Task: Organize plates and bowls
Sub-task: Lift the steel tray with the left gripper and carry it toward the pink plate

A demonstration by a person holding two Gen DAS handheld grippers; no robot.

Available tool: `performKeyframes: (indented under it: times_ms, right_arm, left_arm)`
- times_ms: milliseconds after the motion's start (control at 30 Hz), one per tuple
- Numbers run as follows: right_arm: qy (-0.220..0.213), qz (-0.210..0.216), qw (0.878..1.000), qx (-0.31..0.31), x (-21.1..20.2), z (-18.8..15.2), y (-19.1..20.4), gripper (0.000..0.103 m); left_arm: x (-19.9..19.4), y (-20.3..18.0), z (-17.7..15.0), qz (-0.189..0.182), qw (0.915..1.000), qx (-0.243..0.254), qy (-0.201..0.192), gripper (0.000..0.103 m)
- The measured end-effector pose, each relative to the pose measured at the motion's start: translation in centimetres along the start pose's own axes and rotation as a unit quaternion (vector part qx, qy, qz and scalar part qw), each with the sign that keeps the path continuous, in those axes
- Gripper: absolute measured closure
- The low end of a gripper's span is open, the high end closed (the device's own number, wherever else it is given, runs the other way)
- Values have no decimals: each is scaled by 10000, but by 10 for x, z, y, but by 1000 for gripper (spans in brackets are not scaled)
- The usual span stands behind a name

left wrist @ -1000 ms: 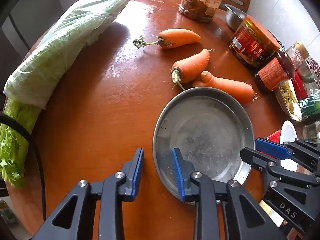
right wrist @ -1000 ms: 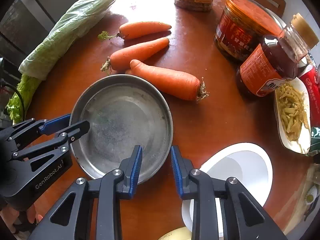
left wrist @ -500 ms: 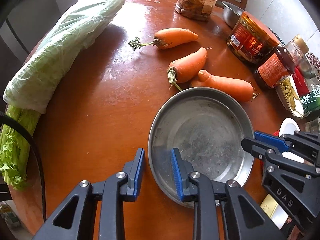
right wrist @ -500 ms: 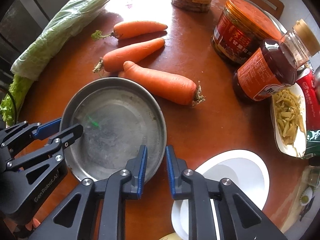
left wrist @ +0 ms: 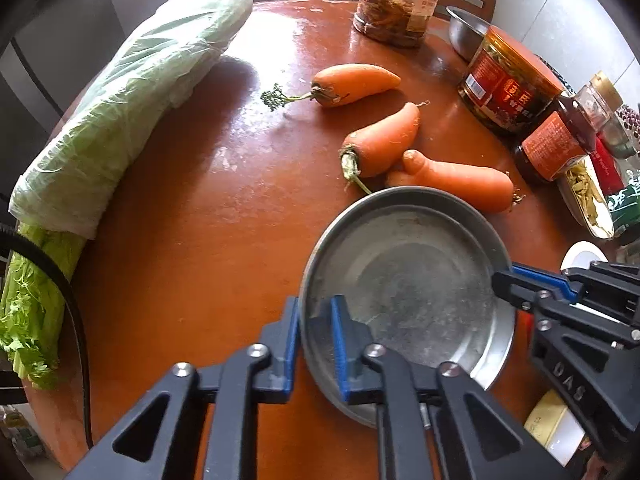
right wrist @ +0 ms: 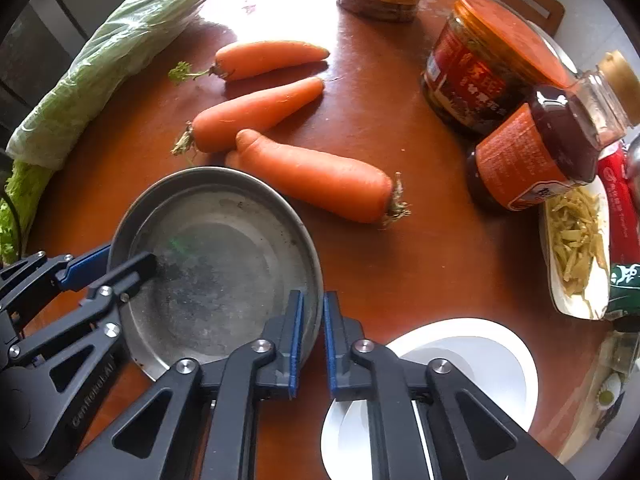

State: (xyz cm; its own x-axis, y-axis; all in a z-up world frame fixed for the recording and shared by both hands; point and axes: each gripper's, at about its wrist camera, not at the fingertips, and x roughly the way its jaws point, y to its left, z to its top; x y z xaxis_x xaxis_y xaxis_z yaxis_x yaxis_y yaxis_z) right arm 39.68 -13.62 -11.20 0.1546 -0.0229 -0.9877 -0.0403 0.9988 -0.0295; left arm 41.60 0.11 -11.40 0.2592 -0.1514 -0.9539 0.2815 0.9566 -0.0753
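A round metal plate [left wrist: 408,280] [right wrist: 224,264] lies on the red-brown table, touching the nearest carrot. My left gripper [left wrist: 316,312] straddles the plate's left rim, one finger inside and one outside, and its jaws are closing with the pads on the rim. My right gripper [right wrist: 313,312] does the same on the opposite rim, jaws closing, pads on the metal. Each gripper shows in the other's view: right gripper [left wrist: 516,284], left gripper [right wrist: 120,264]. A white plate [right wrist: 472,356] sits right of the right gripper. A steel bowl [left wrist: 464,32] stands at the far back.
Three carrots [right wrist: 312,176] lie just beyond the metal plate. A wrapped cabbage [left wrist: 132,100] and celery [left wrist: 28,304] fill the left edge. Jars [right wrist: 480,64] and a sauce bottle [right wrist: 540,148] crowd the right, beside a white dish of pickles [right wrist: 576,240].
Both grippers' jaws have narrowed onto the metal plate's rim from either side. The hands have hardly shifted, and the plate lies where it did.
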Motion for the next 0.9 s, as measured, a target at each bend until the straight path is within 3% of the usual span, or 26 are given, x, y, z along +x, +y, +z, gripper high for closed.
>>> performKeyframes:
  times_ms: [467, 900]
  right_arm:
    - [-32, 222, 9996, 158, -9, -9, -8, 98]
    - [-212, 345, 9992, 65, -28, -23, -3, 98]
  left_arm:
    - [-3, 8, -7, -296, 9994, -190, 52, 95]
    - [-47, 15, -30, -265, 9990, -294, -184, 95]
